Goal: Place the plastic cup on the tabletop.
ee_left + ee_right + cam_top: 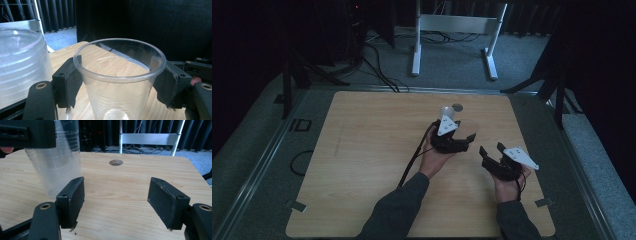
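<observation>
Black pads of the left gripper [120,82] press both sides of a clear cup [119,77] just under its rim, holding it upright above the desk [110,65]. Beside it stands a stack of cups [21,65], seen near the desk's round hole [116,162] in the right gripper view. Right gripper [116,202] waits nearby, jaws spread wide with nothing between them.
</observation>
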A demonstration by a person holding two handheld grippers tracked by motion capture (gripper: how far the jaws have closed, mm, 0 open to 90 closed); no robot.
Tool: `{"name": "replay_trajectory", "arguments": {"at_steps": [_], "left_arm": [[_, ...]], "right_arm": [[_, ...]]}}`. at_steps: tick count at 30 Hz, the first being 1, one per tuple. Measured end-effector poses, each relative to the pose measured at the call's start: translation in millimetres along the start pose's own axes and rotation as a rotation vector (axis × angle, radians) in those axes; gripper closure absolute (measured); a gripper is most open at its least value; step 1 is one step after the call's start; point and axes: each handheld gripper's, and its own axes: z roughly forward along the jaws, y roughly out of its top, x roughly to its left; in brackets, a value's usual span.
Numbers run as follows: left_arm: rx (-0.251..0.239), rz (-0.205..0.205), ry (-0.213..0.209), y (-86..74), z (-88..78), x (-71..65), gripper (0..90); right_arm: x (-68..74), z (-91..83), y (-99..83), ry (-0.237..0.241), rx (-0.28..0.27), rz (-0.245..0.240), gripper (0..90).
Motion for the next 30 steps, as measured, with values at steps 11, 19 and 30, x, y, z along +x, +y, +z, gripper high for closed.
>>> {"name": "replay_trajectory", "arguments": {"at_steps": [11, 19, 30], "left_arm": [[0.005, -0.007, 0.001, -13.3, -1.0, 0.3, 27.6], [0.019, 0.000, 0.019, -19.5, -1.9, 1.2, 27.6], [0.034, 0.015, 0.029, -32.3, -2.8, 0.4, 27.5]], "right_arm": [[-1.1, 0.0, -0.6, -0.003, -0.001, 0.002, 29.4], [-2.3, -0.2, -1.4, -0.004, 0.002, 0.002, 29.4], [-2.6, -0.1, -2.4, -0.005, 0.006, 0.004, 29.4]]}}
